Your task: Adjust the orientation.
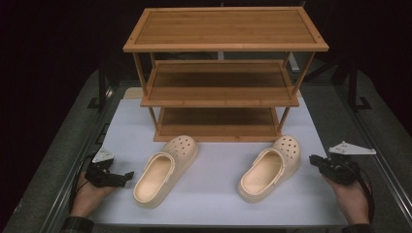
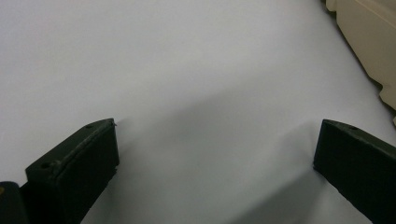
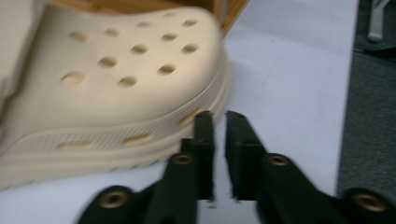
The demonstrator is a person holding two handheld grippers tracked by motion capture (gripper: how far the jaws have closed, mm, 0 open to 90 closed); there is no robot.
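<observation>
High view: two cream clogs are lying on the white table point(image 1: 214, 204) before a wooden rack point(image 1: 221, 73). The left gripper point(image 1: 127, 175) is being held spread wide beside the left clog point(image 1: 165, 170). The right gripper point(image 1: 313, 159) is being held nearly closed, empty, beside the right clog point(image 1: 269, 167).
</observation>
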